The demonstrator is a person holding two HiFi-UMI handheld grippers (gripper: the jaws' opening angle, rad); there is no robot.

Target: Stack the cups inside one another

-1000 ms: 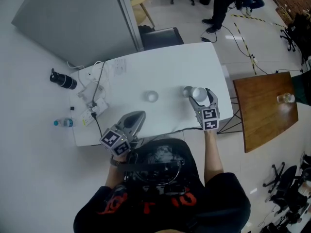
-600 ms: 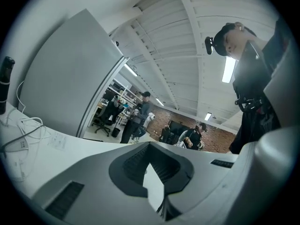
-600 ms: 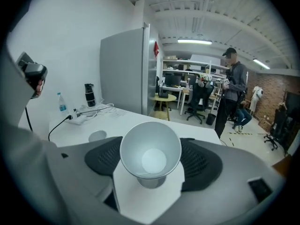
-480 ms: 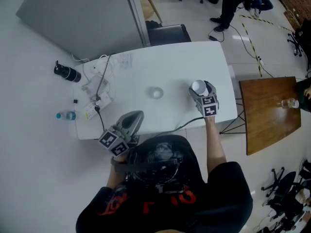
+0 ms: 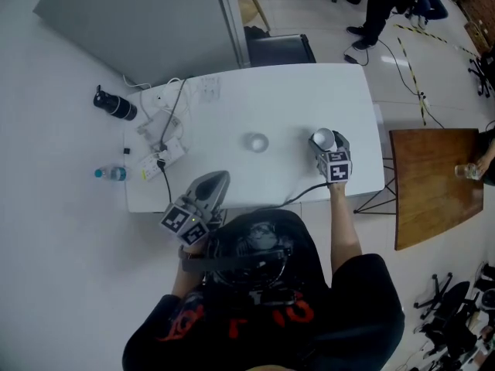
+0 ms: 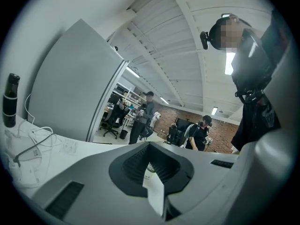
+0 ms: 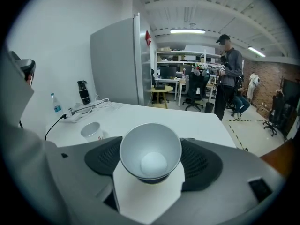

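The right gripper (image 7: 152, 161) is clenched on a white cup (image 7: 150, 149). The cup sits upright between its two dark pads, one pressing on each side, and its open mouth faces up toward the camera on the gripper. The gripper tilts downward over the near right part of the white table (image 5: 294, 99). No view shows whether the bottom of the held cup touches the tabletop.

A second cup (image 7: 92, 131) stands upright on the table to the left of the right gripper and slightly beyond its jaws, well apart from the held cup.

The left gripper (image 5: 219, 181) is at the near edge of the table, left of the right gripper and well apart from it. Its jaws are closed together with nothing between them. The second cup lies ahead of it and to its right, seen small through the hollow between its pads.

Far to the left of both grippers, a power strip (image 5: 168, 154) with cables lies on the table.
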